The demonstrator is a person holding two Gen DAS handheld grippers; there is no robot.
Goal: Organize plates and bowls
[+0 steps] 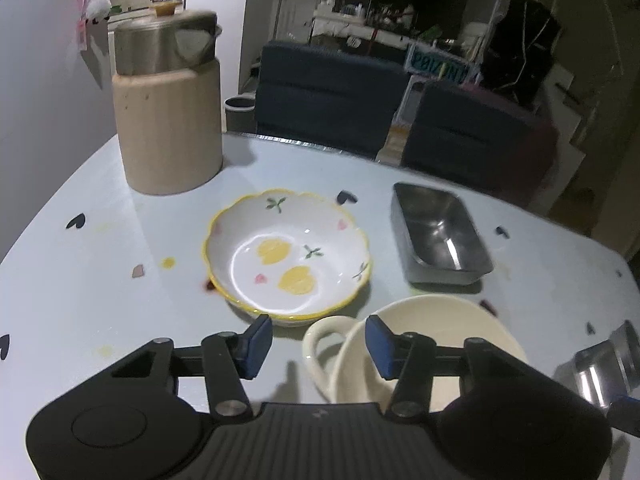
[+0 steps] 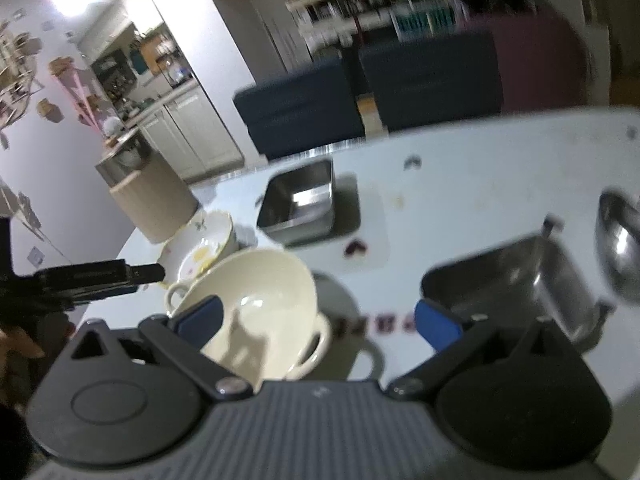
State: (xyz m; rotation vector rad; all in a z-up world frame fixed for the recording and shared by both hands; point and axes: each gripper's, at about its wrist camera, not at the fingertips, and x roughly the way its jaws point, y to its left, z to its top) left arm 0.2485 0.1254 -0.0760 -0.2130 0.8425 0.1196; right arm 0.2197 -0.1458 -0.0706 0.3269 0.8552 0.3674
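Note:
A flowered white bowl with a yellow rim (image 1: 288, 252) sits mid-table; it also shows in the right wrist view (image 2: 204, 244). A cream two-handled bowl (image 1: 424, 340) stands just in front of it, and it shows in the right wrist view (image 2: 260, 304) too. My left gripper (image 1: 318, 344) is open, its fingers straddling the cream bowl's left handle and rim without closing on it. My right gripper (image 2: 318, 320) is open and empty, close above the cream bowl's right side. The left gripper (image 2: 120, 274) shows in the right wrist view.
A steel rectangular tray (image 1: 440, 236) sits at the right back, also in the right wrist view (image 2: 300, 204). A second steel tray (image 2: 516, 284) and a steel bowl (image 2: 620, 248) lie at the right. A beige canister with a steel lid (image 1: 168, 120) stands back left. Chairs line the far edge.

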